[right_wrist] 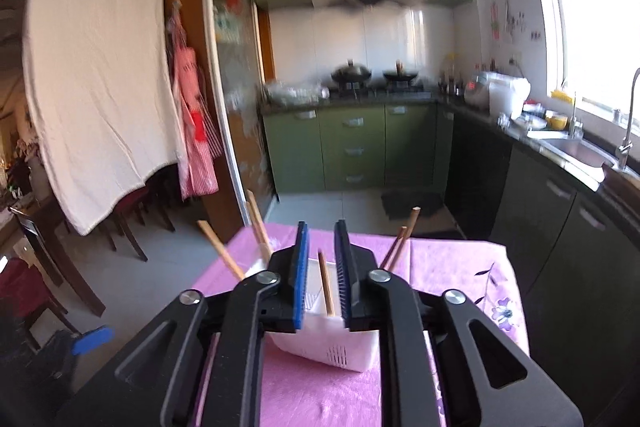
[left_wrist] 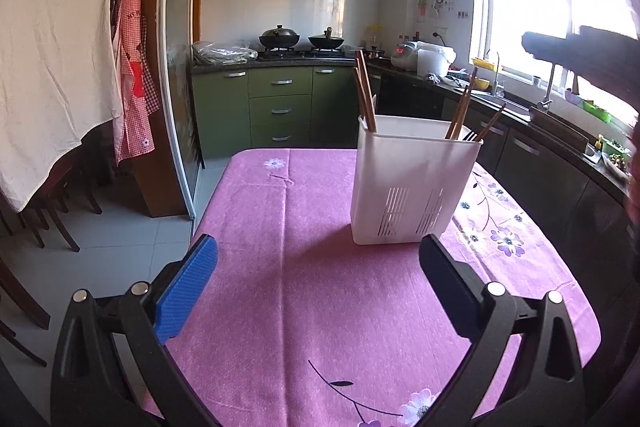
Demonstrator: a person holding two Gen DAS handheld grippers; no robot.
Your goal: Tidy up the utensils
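Left wrist view: the left gripper [left_wrist: 318, 255] hangs low over the pink tablecloth [left_wrist: 280, 227] with its jaws spread wide and nothing between them.
Holder from the left jaws: the white utensil holder [left_wrist: 412, 183] stands upright ahead of the jaws, nearer the right-hand one and close to its tip; whether they touch I cannot tell.
Contents: brown chopsticks [left_wrist: 365, 95] lean at the holder's far-left corner, more chopsticks [left_wrist: 462, 111] lean at its right side, and dark fork tines [left_wrist: 471, 136] just show above the rim there.
Right wrist view: the right gripper [right_wrist: 322, 259] sits directly above the holder [right_wrist: 332, 341], jaws narrow with a small gap.
Between the right jaws: one chopstick [right_wrist: 326, 287] stands in the gap, its lower end down in the holder. It does not look pinched, since space shows on both sides, but the frame is blurred and I cannot be sure.
Beside the right jaws: two chopsticks [right_wrist: 222, 249] lean out to the left, another pair [right_wrist: 400, 245] to the right.
Step in hand, as I judge it: dropping this chopstick into the holder, or having just let go of it.
Risk one: pulling the right jaws back at a slant could drag the chopstick up and out again.
Risk two: the holder looks light and tall, so a nudge from either gripper could tip it and spill everything.
Risk three: the leaning sticks on both sides could catch on the right jaws as they lift.
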